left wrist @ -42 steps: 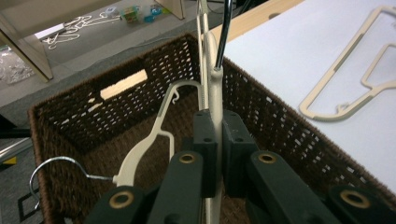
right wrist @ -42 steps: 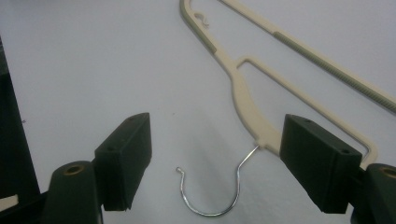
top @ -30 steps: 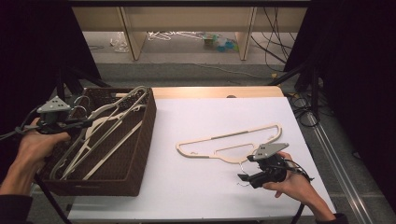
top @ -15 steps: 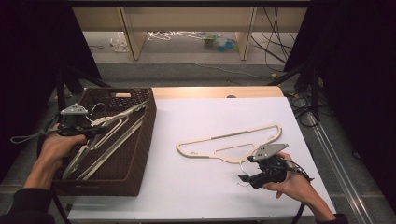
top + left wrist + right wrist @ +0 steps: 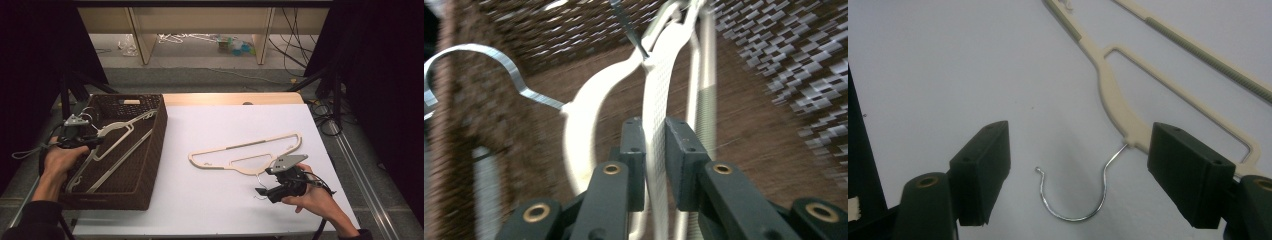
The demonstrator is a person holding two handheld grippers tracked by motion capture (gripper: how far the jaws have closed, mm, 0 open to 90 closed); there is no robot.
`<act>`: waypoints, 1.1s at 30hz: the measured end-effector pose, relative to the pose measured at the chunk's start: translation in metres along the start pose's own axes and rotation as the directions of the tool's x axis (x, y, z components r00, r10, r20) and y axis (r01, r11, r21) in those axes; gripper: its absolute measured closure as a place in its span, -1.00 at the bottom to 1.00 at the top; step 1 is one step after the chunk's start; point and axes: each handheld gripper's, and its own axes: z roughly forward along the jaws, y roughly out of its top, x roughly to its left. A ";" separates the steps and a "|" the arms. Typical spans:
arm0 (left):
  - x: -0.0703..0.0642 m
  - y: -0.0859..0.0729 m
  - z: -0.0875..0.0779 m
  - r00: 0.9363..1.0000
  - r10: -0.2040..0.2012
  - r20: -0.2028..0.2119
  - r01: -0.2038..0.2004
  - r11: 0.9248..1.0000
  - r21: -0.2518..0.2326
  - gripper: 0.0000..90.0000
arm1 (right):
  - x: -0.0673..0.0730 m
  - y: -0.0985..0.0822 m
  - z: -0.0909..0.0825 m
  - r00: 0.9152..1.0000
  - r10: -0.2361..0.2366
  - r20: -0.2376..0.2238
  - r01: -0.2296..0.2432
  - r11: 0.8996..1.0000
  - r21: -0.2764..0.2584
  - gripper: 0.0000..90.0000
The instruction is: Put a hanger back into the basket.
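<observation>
White hanger [image 5: 655, 110] sits between left gripper [image 5: 655, 150] jaws, just easing apart; right gripper [image 5: 1078, 175] released.

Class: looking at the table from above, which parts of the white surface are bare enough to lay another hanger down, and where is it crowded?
Bare: the white table between the wicker basket and the cream hanger, and its far strip beyond that hanger. Crowded: the basket, full of hangers around the left gripper, and the near right corner by the right gripper.

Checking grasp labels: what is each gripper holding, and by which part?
Left gripper: its jaws, just opening, flank a white hanger in the basket at its arm below the hook. Right gripper: open, holding nothing, around the table hanger's hook.
</observation>
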 end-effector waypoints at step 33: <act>-0.045 -0.009 -0.050 0.994 -0.108 0.021 0.110 0.953 -0.281 -0.15 | -0.004 -0.003 0.003 1.000 0.031 0.006 -0.031 0.999 0.007 -0.44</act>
